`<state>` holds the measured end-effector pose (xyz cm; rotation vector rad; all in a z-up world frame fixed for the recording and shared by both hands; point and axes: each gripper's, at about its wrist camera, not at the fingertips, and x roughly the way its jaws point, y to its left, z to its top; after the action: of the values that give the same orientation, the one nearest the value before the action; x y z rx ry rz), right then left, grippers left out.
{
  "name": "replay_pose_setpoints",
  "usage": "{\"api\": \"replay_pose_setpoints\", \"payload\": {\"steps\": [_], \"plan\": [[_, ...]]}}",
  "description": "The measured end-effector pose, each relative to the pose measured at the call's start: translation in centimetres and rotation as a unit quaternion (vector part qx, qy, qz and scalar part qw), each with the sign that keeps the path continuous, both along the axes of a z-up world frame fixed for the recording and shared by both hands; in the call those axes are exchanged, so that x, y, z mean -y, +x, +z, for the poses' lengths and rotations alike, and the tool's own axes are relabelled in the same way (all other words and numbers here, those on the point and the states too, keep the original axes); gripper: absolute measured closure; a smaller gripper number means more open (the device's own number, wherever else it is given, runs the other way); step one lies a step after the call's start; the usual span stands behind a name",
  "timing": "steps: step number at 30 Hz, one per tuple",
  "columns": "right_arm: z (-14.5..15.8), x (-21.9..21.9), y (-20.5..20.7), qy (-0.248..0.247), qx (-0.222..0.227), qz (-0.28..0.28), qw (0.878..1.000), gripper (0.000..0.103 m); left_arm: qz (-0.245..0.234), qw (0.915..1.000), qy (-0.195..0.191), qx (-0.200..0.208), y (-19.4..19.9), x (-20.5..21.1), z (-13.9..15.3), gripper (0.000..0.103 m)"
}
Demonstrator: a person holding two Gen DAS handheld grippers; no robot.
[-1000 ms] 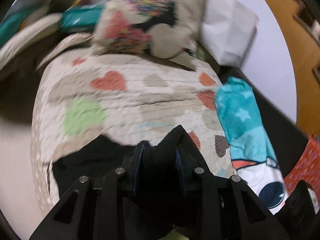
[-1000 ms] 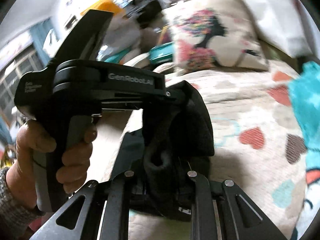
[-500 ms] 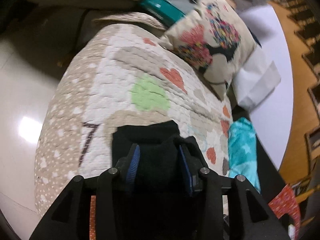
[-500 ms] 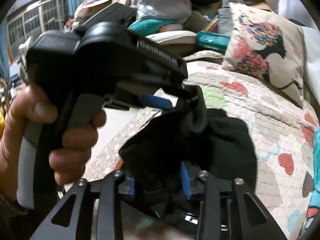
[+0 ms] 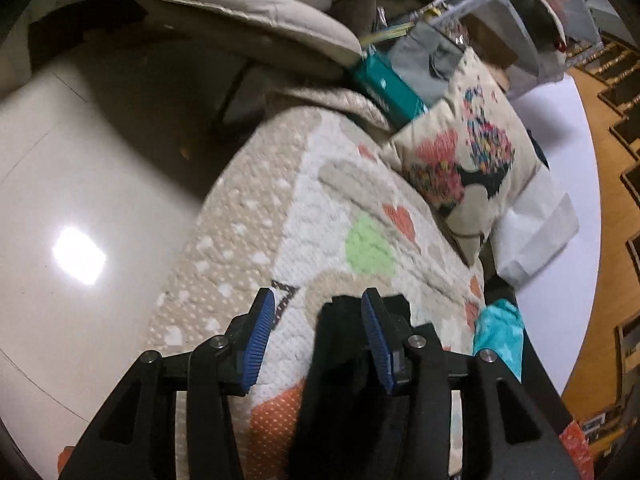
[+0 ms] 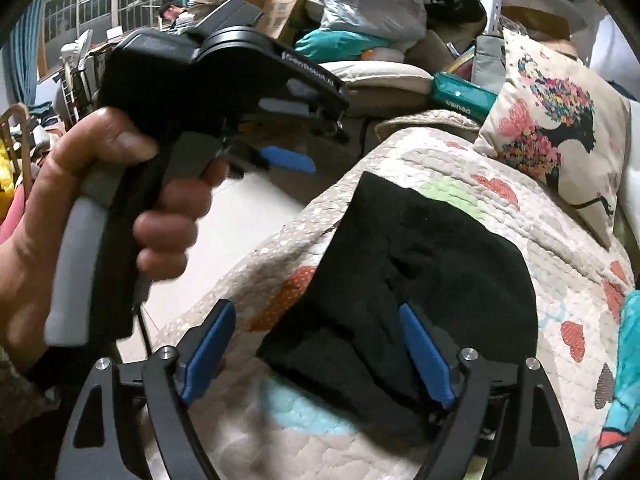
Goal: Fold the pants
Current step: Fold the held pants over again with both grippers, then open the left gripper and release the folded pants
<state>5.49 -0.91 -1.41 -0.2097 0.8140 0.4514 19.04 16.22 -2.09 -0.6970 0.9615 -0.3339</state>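
In the left wrist view, the floor (image 5: 92, 184) at the far left is blurred, and the piled bedding beyond the bed is cut off by the round edge of the lens. The left tool (image 5: 318, 336) is seen wide open, its blue pads well apart and nothing gripped between them. The quilt (image 5: 320, 216) shows in the gap. Only a small part of the black pants (image 5: 340, 380) is seen here, behind and below the right-hand pad; whether that pad touches the cloth cannot be told. A printed cushion (image 5: 468, 156) lies further right on the quilt, and a teal garment (image 5: 500, 332) is partly hidden behind the tool's frame.

In the right wrist view, the left hand (image 6: 64, 220) is seen at the left edge, cut off at the wrist, wrapped round the grip of the left tool (image 6: 286, 158), of which only one blue pad is visible. The right tool (image 6: 316, 356) is also held wide open and grips nothing. The pants (image 6: 432, 264) lie folded in a dark heap on the quilt (image 6: 560, 240), near the bed's edge; their folds are hard to make out in the black cloth. The heap's near end lies between the open pads, close against the right-hand one, where contact is unclear. The cushion (image 6: 560, 120) leans at the upper right.
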Motion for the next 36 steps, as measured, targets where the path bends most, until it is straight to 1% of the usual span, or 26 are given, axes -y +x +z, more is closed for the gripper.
{"api": "replay_pose_setpoints", "payload": {"steps": [2,3,4,6,7,8,10,11,13,14,15,16,17,19,21,22,23,25,27,29,32,36], "plan": [[0.4,-0.1,-0.9,-0.009,0.003,0.007,1.000,0.015,0.005,1.0000,-0.007,0.000,-0.2,-0.4,0.0,0.060],[0.5,0.0,-1.3,-0.012,0.005,0.010,1.000,0.015,0.002,1.0000,-0.003,0.003,-0.4,-0.3,0.2,0.060],[0.7,0.2,-1.8,-0.017,0.007,0.013,1.000,0.015,-0.004,1.0000,0.004,0.007,-0.5,0.0,0.4,0.060],[1.1,0.9,-2.7,-0.027,0.013,0.013,0.999,0.015,-0.030,0.9988,0.029,0.024,-0.9,1.5,1.1,0.060],[1.3,1.5,-3.1,-0.031,0.014,0.010,0.999,0.015,-0.046,0.9975,0.044,0.033,-1.1,2.5,1.4,0.058],[1.4,2.3,-3.5,-0.034,0.015,0.003,0.999,0.015,-0.066,0.9949,0.063,0.043,-1.4,3.8,1.6,0.057],[1.4,4.0,-4.1,-0.037,0.013,-0.017,0.999,0.015,-0.092,0.9900,0.098,0.045,-1.5,5.7,1.4,0.056],[1.3,5.0,-4.4,-0.038,0.010,-0.030,0.999,0.015,-0.100,0.9848,0.137,0.038,-1.4,6.9,0.8,0.055],[1.0,6.7,-4.7,-0.034,0.000,-0.055,0.998,0.015,-0.100,0.9753,0.196,0.020,-1.2,8.0,-0.4,0.055],[0.7,7.7,-4.8,-0.030,-0.006,-0.070,0.997,0.015,-0.098,0.9714,0.216,0.004,-0.9,8.2,-1.3,0.054],[0.5,8.6,-4.8,-0.025,-0.013,-0.084,0.996,0.015,-0.094,0.9713,0.218,-0.008,-0.7,8.0,-1.9,0.053],[0.3,9.6,-4.9,-0.018,-0.020,-0.099,0.995,0.015,-0.085,0.9739,0.210,-0.015,-0.5,7.4,-2.3,0.046],[0.2,10.5,-4.9,-0.011,-0.025,-0.115,0.993,0.015,-0.075,0.9774,0.196,-0.023,-0.4,6.6,-2.5,0.043],[0.3,12.2,-4.7,0.004,-0.028,-0.142,0.990,0.015,-0.056,0.9833,0.169,-0.038,-0.2,5.1,-3.0,0.043],[0.8,13.7,-4.5,0.020,-0.026,-0.165,0.986,0.015,-0.037,0.9896,0.128,-0.053,-0.2,3.7,-3.4,0.043],[1.2,14.4,-4.4,0.027,-0.021,-0.175,0.984,0.015,-0.026,0.9913,0.115,-0.058,-0.3,3.2,-3.6,0.043],[1.6,14.9,-4.3,0.033,-0.015,-0.183,0.982,0.015,-0.014,0.9917,0.112,-0.060,-0.6,2.8,-3.6,0.043],[2.4,15.7,-4.3,0.043,-0.001,-0.193,0.980,0.015,0.005,0.9896,0.134,-0.052,-1.4,2.5,-3.0,0.043],[3.0,16.3,-4.4,0.049,0.011,-0.200,0.979,0.015,0.015,0.9848,0.170,-0.034,-2.7,3.1,-2.0,0.043],[3.2,16.7,-4.5,0.059,0.016,-0.202,0.977,0.015,0.016,0.9788,0.204,-0.009,-4.7,4.0,-0.9,0.043],[2.8,17.1,-4.7,0.072,0.012,-0.207,0.976,0.015,0.020,0.9659,0.258,0.018,-8.7,5.8,0.5,0.043],[2.4,17.4,-5.1,0.085,0.005,-0.212,0.974,0.015,0.017,0.9543,0.296,0.040,-13.4,7.9,2.2,0.042]]}}
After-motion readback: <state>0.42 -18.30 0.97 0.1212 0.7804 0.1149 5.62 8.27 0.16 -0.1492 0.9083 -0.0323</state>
